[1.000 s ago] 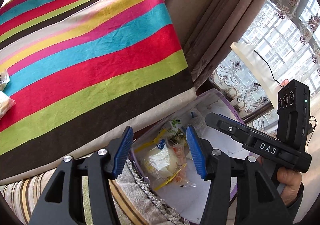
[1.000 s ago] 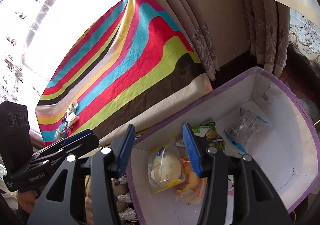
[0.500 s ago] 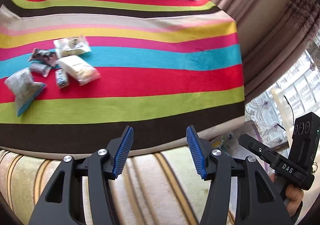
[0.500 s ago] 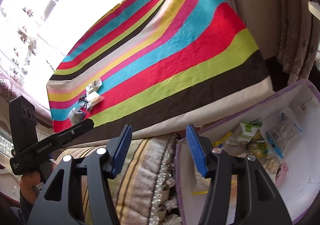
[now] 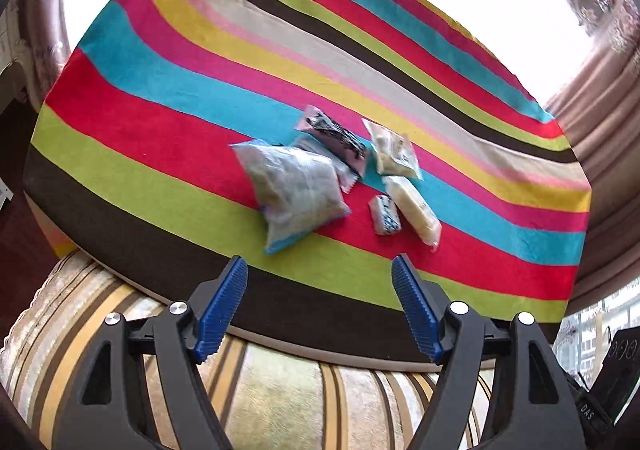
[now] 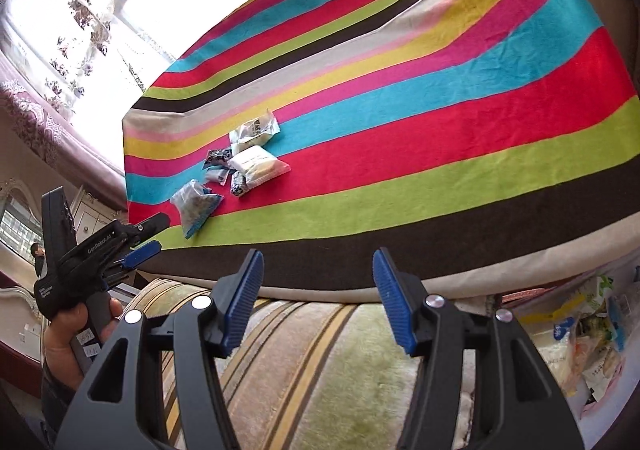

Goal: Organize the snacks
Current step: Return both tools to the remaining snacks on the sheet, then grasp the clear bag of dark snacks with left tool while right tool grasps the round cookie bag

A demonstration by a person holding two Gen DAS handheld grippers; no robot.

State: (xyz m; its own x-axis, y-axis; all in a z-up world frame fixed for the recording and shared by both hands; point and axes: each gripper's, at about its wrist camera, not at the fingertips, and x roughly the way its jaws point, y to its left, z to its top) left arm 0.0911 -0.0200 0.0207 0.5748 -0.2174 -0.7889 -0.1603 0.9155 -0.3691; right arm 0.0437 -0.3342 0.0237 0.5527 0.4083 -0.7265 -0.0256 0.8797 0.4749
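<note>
On the striped cloth, a cluster of snack packets lies past both grippers, touched by neither. Leftmost is a large clear bag with blue trim, puffed and tilted, across the red and green bands. Just beside it, further back — a black-and-white printed wrapper overlapping a small clear sachet. Next right, a pale flat packet; below it a cream-coloured bun pack with a small blue-and-white packet touching its left side.

Near edge: left gripper over the brown band and the striped sofa cushion, jaws opening, nothing between the blue pads. From the right wrist view it shows at far left, gripped by a hand.

Right gripper — jaws apart and empty, over the same cushion edge.

Far right, low in the right wrist view: a purple-rimmed box, partly cut off, with several snack packets inside; contents too cramped to sort.
</note>
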